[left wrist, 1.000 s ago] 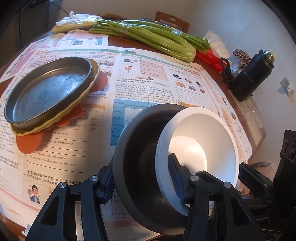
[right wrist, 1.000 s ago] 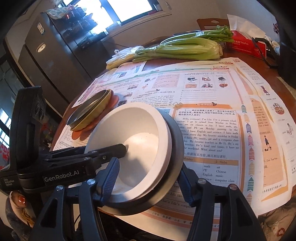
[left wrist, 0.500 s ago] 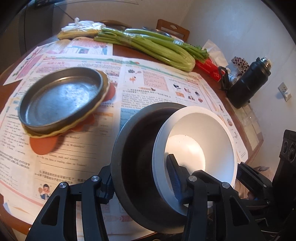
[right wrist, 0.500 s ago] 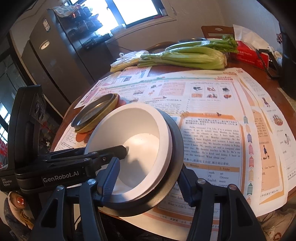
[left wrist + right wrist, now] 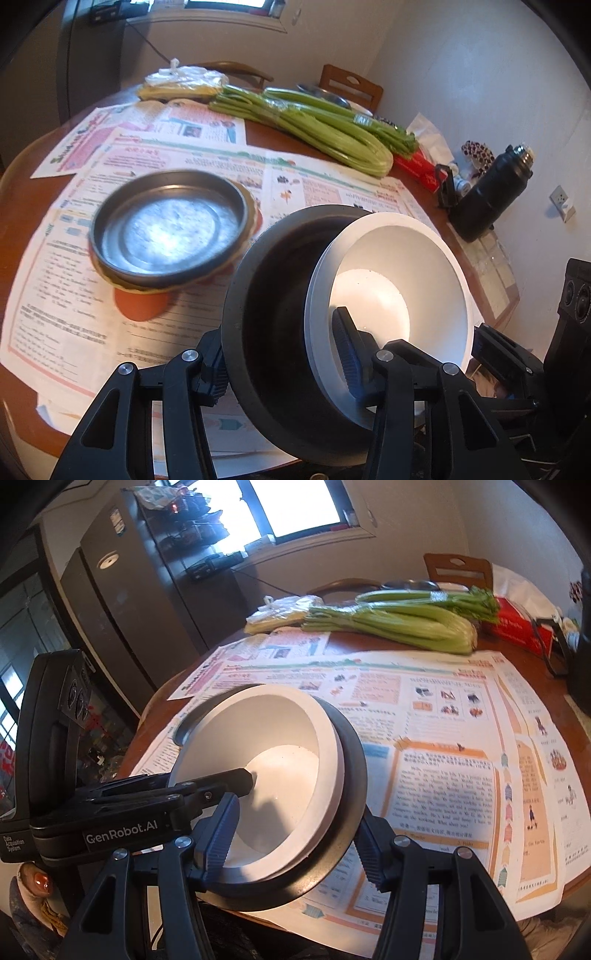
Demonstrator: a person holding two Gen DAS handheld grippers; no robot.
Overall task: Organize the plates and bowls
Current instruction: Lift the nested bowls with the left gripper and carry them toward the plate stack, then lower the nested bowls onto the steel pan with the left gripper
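A white bowl (image 5: 406, 258) nests inside a dark grey bowl (image 5: 266, 314), and both grippers hold the pair tilted above the table's near edge. My left gripper (image 5: 280, 362) is shut on the nested rims, one finger outside the dark bowl and one inside the white. My right gripper (image 5: 295, 840) clamps the opposite side of the white bowl (image 5: 273, 746) and dark bowl (image 5: 351, 775) the same way. A metal plate (image 5: 166, 229) rests on a yellow plate and an orange one, to the left on the newspaper. In the right wrist view the bowls hide most of that stack.
Newspaper sheets (image 5: 443, 738) cover the round wooden table. Celery (image 5: 317, 125) and a plastic bag (image 5: 184, 81) lie at the far side. A black bottle (image 5: 487, 192) and a red tissue box (image 5: 417, 166) stand at the right edge. Chairs and a dark fridge (image 5: 122, 602) stand beyond.
Both grippers have lifted the nested bowls higher and carried them over the table. In the right wrist view the bowls now cover the plate stack.
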